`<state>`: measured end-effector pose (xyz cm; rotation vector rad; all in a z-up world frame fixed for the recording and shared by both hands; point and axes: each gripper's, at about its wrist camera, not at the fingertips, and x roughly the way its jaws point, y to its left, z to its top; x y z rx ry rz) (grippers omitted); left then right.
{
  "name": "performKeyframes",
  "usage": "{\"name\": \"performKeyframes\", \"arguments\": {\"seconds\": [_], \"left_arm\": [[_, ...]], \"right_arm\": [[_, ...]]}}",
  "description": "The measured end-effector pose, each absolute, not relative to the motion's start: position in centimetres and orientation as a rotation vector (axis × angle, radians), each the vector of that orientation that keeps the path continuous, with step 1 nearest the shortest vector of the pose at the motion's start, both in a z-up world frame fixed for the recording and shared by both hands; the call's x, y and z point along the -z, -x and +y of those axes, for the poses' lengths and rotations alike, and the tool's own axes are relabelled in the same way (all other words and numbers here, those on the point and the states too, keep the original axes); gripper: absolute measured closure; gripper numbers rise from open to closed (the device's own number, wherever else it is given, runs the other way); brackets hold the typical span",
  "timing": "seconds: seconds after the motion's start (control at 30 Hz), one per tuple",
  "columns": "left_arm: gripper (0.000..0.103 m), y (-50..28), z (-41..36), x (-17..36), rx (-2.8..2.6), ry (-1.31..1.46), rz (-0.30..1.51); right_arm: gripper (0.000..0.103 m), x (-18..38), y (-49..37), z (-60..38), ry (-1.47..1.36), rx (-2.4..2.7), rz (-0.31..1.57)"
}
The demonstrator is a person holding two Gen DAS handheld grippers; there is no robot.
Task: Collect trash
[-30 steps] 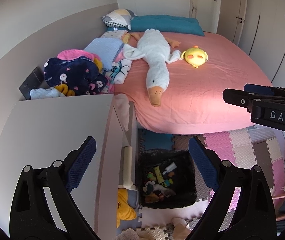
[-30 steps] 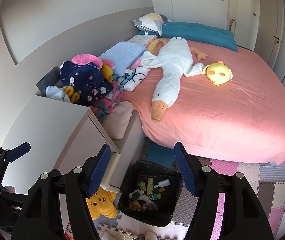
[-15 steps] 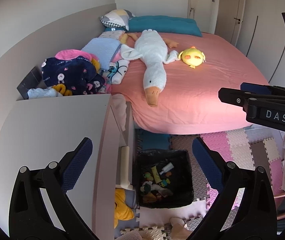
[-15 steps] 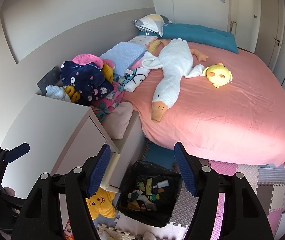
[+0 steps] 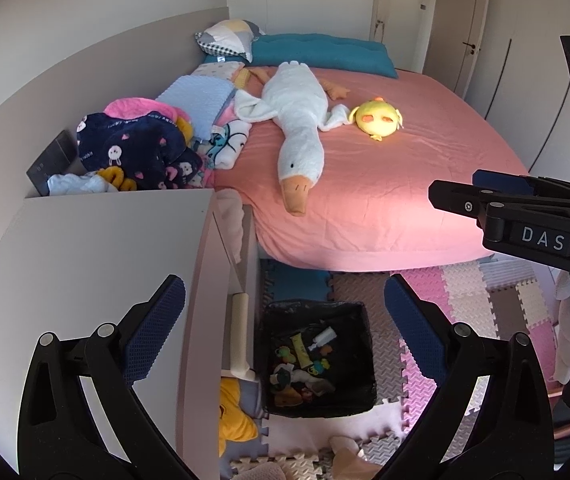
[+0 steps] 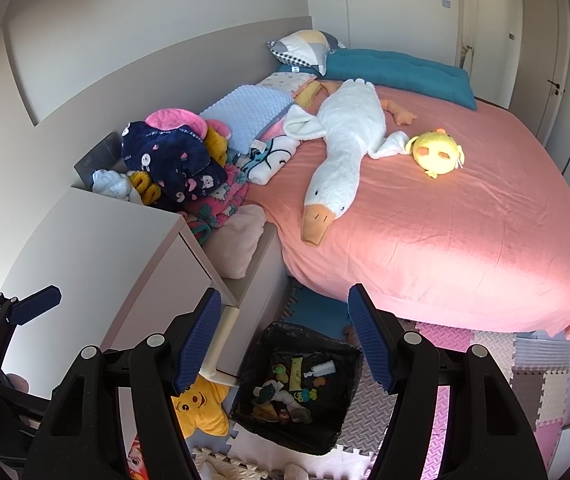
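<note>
The bed sheet [image 6: 465, 232] is salmon pink; the long cushion [image 6: 397, 70] at its head is teal. The plush goose [image 6: 345, 148] is white with an orange bill, the round chick plush [image 6: 439, 152] yellow with orange eyes. A navy garment [image 6: 169, 160] carries pink hearts and white bunnies. The bin [image 6: 325, 432] is lined black, holding green, yellow and white scraps. The floor mat tiles [image 5: 497, 300] are pink, cream and grey. Both grippers' pads [image 5: 153, 336] are blue.

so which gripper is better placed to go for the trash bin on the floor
Marginally the right gripper: its open jaws frame the black bin without the cabinet beneath. The left gripper, also open, partly overhangs the cabinet.
</note>
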<state>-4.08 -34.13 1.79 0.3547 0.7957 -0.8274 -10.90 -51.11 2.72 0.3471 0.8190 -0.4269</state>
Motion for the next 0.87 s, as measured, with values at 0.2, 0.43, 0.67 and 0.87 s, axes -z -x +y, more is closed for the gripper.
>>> {"name": "performKeyframes", "arguments": {"seconds": [0.2,0.43,0.67,0.87], "left_arm": [[0.007,3.9,-34.1,-1.7,0.831,-0.347,0.803],[0.007,3.9,-34.2,-1.5,0.836,-0.348,0.8],[0.007,4.0,-34.7,-1.6,0.839,-0.359,0.781],[0.007,3.8,-34.9,-1.5,0.843,-0.361,0.786]], "right_arm": [[0.036,-2.7,10.9,-51.1,-0.346,0.429,0.82],[0.036,-2.8,10.9,-51.2,-0.345,0.43,0.82],[0.036,-2.8,11.0,-52.0,-0.347,0.434,0.821],[0.036,-2.9,11.1,-52.5,-0.346,0.435,0.82]]}}
